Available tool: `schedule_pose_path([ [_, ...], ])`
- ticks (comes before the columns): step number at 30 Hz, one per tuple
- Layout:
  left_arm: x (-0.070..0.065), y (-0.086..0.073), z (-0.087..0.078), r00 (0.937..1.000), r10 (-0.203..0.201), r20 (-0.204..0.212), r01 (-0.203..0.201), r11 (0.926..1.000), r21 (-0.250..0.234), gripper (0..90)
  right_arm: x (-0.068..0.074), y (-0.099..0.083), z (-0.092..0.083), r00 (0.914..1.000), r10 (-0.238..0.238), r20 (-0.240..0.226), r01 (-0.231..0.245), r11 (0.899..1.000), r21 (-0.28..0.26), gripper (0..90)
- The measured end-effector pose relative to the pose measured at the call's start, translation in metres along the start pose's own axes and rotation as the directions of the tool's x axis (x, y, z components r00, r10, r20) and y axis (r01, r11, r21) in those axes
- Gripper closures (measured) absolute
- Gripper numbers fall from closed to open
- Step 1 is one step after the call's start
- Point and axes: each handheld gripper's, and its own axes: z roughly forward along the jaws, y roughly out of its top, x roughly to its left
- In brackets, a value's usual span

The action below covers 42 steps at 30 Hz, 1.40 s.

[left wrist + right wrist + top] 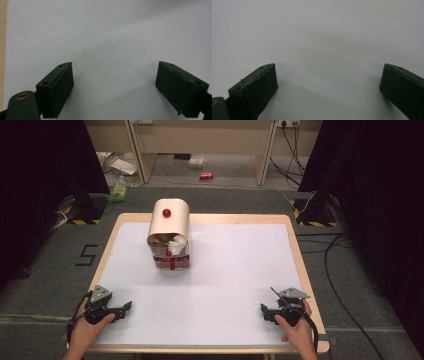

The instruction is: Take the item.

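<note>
Resting apart, left gripper (125, 307) spread, right gripper (264, 311) spread, breadbox (169, 234) contents unclear

Two forearms enter from the bottom edge, each hand wrapped around a black two-jaw gripper. The left gripper (126, 307) sits low at the near left, its jaws pointing inward to the right and spread wide with nothing between them. The right gripper (264, 309) sits low at the near right, jaws pointing inward to the left, likewise spread wide and empty.
</note>
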Motion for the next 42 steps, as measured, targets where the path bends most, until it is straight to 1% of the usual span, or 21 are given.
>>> schedule_pose_path([
  [10,0.0,0.0,0.0,1.0,0.0,0.003,0.0,1.0,-0.001,14.7,0.0,0.0,0.0,1.0,0.002,-0.001,-0.002,1.0,0.001,1.9],
  [16,-0.001,0.0,-0.002,0.9999,0.012,0.005,-0.012,0.9999,-0.008,17.1,0.0,0.0,0.0,1.0,0.001,-0.001,-0.001,1.0,0.001,1.8],
  [18,-0.002,0.0,-0.002,0.9999,0.016,0.002,-0.016,0.9998,-0.012,17.8,0.0,0.0,0.0,1.0,0.001,-0.001,-0.001,1.0,0.001,1.7],
  [20,-0.002,0.002,-0.004,0.9999,0.011,0.013,-0.01,0.9997,-0.024,17.6,0.0,0.0,0.0,1.0,0.001,-0.001,-0.001,1.0,0.002,1.7],
  [22,-0.003,0.003,-0.006,0.9999,0.008,0.015,-0.007,0.9994,-0.033,17.6,0.0,0.0,0.0,1.0,0.001,-0.002,-0.001,1.0,0.002,1.7],
  [23,-0.003,0.005,-0.008,0.9999,0.007,0.015,-0.006,0.9991,-0.042,17.6,0.0,0.0,0.0,1.0,0.001,-0.002,-0.001,1.0,0.002,1.7],
  [26,-0.008,0.01,-0.013,0.9992,0.005,0.039,-0.002,0.9973,-0.073,17.6,0.0,0.0,0.0,1.0,0.0,-0.002,0.0,1.0,0.002,1.6],
  [29,-0.015,0.017,-0.018,0.9976,0.019,0.066,-0.012,0.9955,-0.094,17.6,0.0,0.0,0.0,1.0,0.001,-0.002,-0.001,1.0,0.002,1.6],
  [33,-0.023,0.026,-0.02,0.9948,0.026,0.099,-0.014,0.9927,-0.12,17.3,0.0,0.0,0.0,1.0,-0.002,-0.003,0.002,1.0,0.002,1.5],
  [37,-0.03,0.038,-0.022,0.9929,0.042,0.111,-0.026,0.9887,-0.148,16.8,0.0,0.0,0.0,1.0,0.0,-0.003,0.0,1.0,0.002,1.5],
  [42,-0.042,0.052,-0.024,0.9882,0.073,0.135,-0.047,0.9816,-0.185,17.2,0.0,0.0,0.0,1.0,0.0,-0.003,0.0,1.0,0.002,1.4],
])
